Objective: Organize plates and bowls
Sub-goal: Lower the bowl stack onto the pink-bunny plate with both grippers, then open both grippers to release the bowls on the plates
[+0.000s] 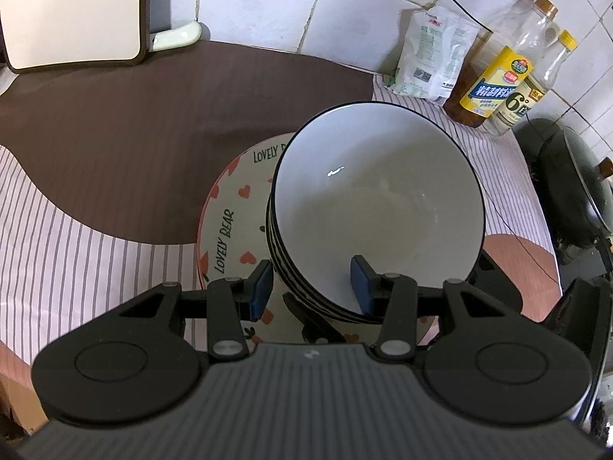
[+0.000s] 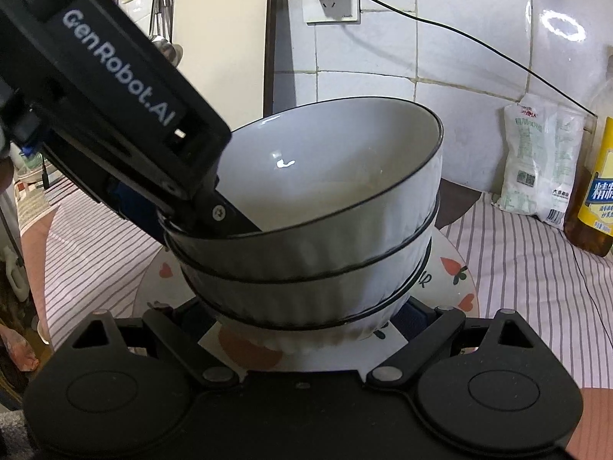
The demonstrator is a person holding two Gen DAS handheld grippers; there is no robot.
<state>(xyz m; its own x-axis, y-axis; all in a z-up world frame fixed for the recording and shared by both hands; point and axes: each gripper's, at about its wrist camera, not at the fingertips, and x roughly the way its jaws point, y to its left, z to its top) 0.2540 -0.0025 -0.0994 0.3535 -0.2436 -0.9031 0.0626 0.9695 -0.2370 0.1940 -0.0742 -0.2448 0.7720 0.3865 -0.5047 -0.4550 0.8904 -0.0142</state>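
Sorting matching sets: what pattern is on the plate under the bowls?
The plate is white with red hearts and "LOVELY BEAR" lettering, clearest in the left wrist view.

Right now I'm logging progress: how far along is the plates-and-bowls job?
Done: white bowls are nested on the Lovely Bear plate. In hand: the left gripper straddles the top bowl's rim, jaws apart; the right gripper brackets the stack's base. Left: releasing. No other dishes show.

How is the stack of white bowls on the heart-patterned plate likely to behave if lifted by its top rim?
The stack of white bowls looks glazed, so probably slippery and breakable. The top bowl already sits tilted, so it may lift alone, straddled by the left claw.
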